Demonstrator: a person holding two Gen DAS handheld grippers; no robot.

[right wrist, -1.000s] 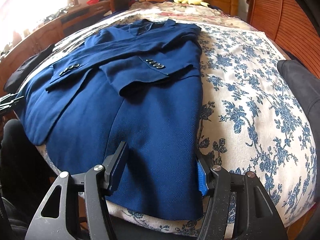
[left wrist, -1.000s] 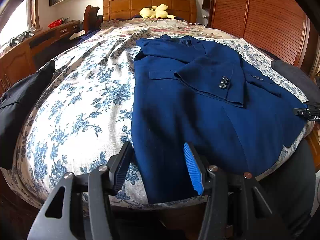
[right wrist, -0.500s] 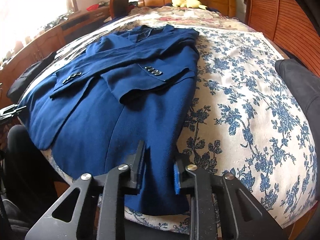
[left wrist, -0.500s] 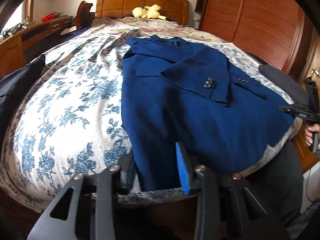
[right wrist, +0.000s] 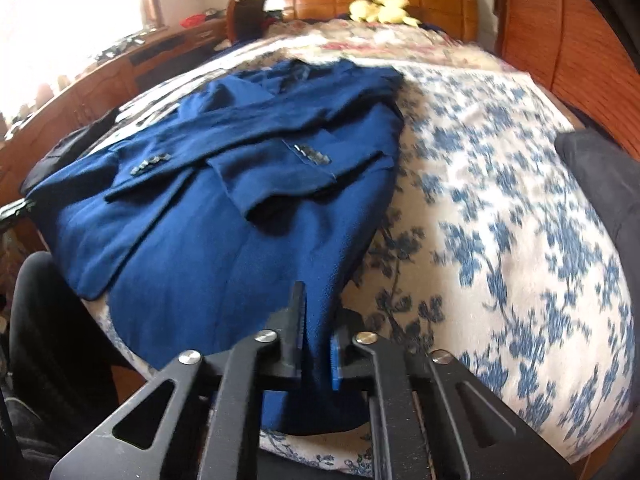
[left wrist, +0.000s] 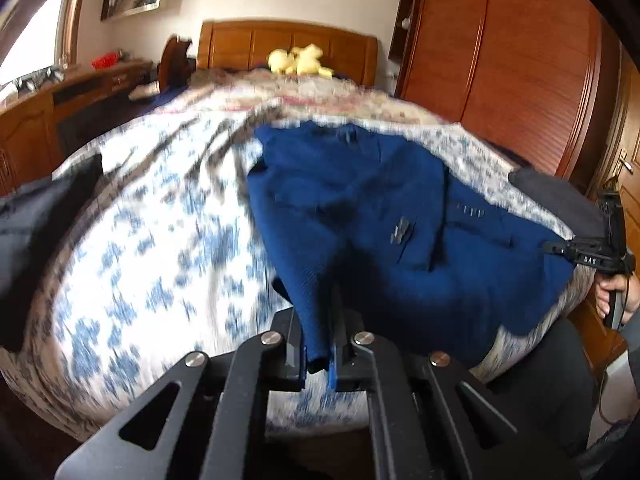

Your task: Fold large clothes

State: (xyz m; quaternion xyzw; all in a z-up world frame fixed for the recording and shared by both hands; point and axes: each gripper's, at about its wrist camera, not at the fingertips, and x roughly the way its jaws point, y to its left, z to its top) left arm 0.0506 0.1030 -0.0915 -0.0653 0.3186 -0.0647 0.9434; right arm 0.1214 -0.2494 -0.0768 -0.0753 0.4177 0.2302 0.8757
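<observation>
Now both claws, apart a second ago, are clamped on the hem of the blue jacket (right wrist: pixel 224 240) lying on the bed (right wrist: pixel 500 220): left claw (left wrist: pixel 318 354) lifting its corner at lower centre, right claw (right wrist: pixel 316 356) likewise gripping, so the fold can begin.

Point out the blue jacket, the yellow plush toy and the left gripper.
blue jacket (right wrist: pixel 224 240): right wrist view, lower front panel.
yellow plush toy (left wrist: pixel 298 60): left wrist view, its body.
left gripper (left wrist: pixel 317 354): left wrist view, between its fingertips.
</observation>
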